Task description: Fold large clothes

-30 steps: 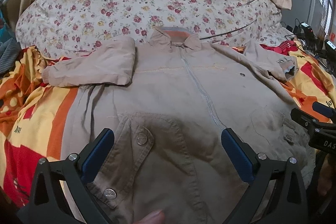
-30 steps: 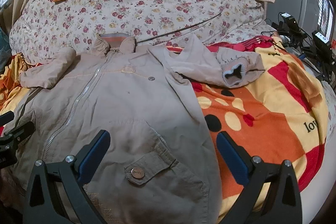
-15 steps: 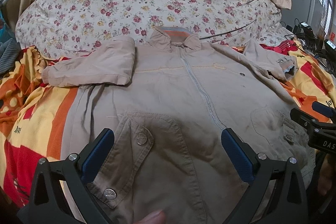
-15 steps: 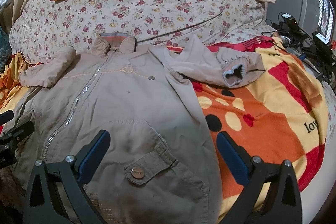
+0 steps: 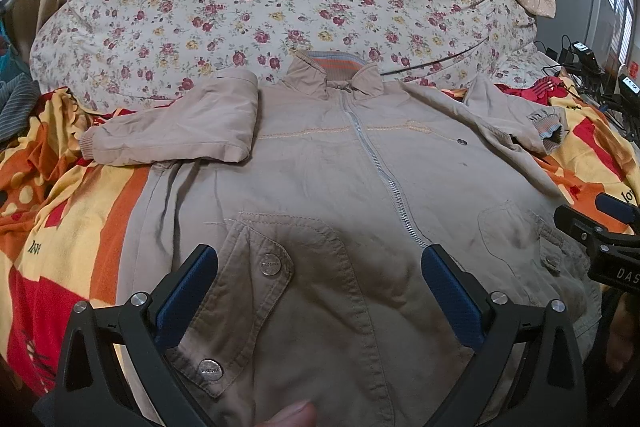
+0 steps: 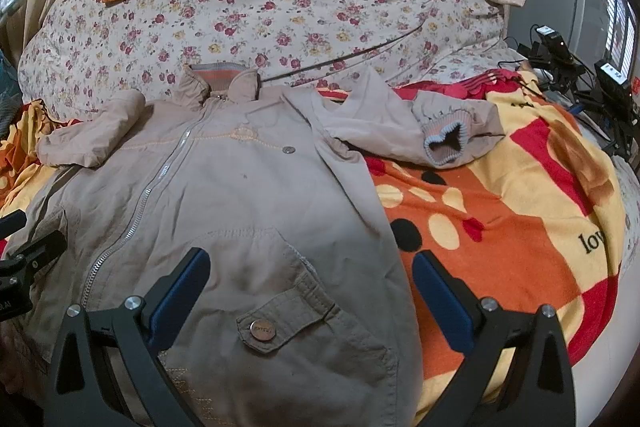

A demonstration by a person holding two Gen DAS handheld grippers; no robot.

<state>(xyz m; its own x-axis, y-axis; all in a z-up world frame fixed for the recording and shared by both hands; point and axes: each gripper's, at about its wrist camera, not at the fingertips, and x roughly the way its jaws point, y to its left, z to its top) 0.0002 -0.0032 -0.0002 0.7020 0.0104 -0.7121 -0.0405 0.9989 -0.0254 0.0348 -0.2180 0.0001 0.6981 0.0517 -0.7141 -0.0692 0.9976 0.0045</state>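
the beige zip-front cotton jacket lies face up and zipped on the red, orange and yellow fleece blanket that covers the bed, its ribbed collar toward the big floral-print quilt. going left to right: the jacket's left-hand sleeve is doubled back on itself, cuff pointing outward over the blanket; the left tongs hover wide apart and empty over the snap-button flap pocket near the hem; the grey zip runs down the middle; the right tongs hang released, grasping nothing, above the other flap pocket; and the right-hand sleeve sprawls crumpled, its knit cuff gaping open. no fold of the body looks begun. the risk, as i judge it, is that the fabric is thick and already rumpled near the hem, so a pinch may catch only the top layer or a pocket flap, and the front would peel away from the back. the blanket is soft and loose too; tongs going in low could snag it and drag it into the fold. the uneven sleeves would likely leave a lopsided bundle.
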